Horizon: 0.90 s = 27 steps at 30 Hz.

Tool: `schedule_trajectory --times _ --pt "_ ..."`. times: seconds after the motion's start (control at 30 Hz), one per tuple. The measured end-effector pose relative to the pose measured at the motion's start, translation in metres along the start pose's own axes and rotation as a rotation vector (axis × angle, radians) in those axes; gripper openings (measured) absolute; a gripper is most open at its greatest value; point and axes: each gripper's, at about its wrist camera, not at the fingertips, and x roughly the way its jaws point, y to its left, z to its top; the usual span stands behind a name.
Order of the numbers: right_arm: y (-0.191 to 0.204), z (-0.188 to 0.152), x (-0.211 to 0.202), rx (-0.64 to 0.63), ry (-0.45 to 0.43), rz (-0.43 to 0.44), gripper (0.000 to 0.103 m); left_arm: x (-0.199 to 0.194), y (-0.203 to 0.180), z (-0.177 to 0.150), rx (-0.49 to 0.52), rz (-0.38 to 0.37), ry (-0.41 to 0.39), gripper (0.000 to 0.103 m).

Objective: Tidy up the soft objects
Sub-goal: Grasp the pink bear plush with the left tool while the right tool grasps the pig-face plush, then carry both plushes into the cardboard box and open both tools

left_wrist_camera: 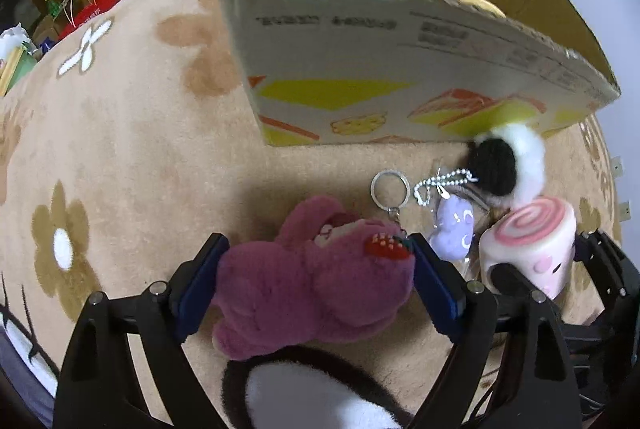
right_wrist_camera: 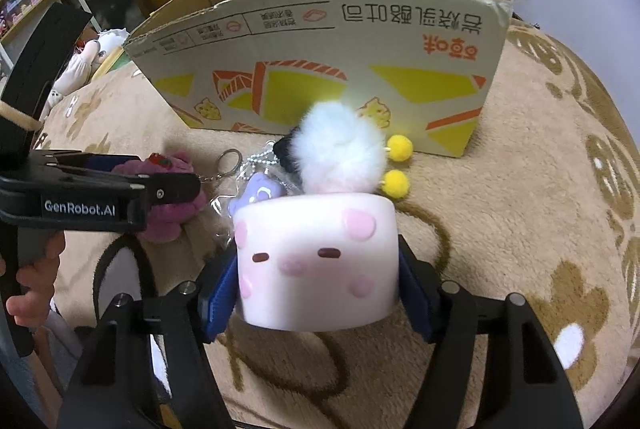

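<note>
In the left wrist view, the left gripper (left_wrist_camera: 316, 269) has its jaws closed around a purple plush bear (left_wrist_camera: 308, 289) on the flowered rug (left_wrist_camera: 120, 149), before the cardboard box (left_wrist_camera: 380, 77). In the right wrist view, the right gripper (right_wrist_camera: 316, 289) clamps a pink-spotted roll squishy (right_wrist_camera: 316, 261) beside a white pompom (right_wrist_camera: 340, 149).

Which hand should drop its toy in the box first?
Probably the right. The right gripper clamps the pink roll toy facing the cardboard box; the left gripper holds the purple bear farther aside.

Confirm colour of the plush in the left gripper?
Purple-pink plush bear, red strawberry patch; clearest in left wrist view.
</note>
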Motion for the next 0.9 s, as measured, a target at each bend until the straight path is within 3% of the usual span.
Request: schedule_trajectory --times 0.53,0.7,0.9 --pt "-0.018 0.0 -0.042 0.041 -0.121 -0.034 0.07 -0.024 0.014 -0.022 -0.08 0.023 -0.043 0.081" --pt "-0.024 0.001 -0.058 0.073 -0.187 -0.029 0.07 -0.052 0.009 -0.03 -0.079 0.035 -0.131 0.081" --pt "-0.027 0.007 -0.083 0.102 -0.302 -0.028 0.07 -0.096 -0.002 -0.042 -0.055 0.05 -0.294 0.081"
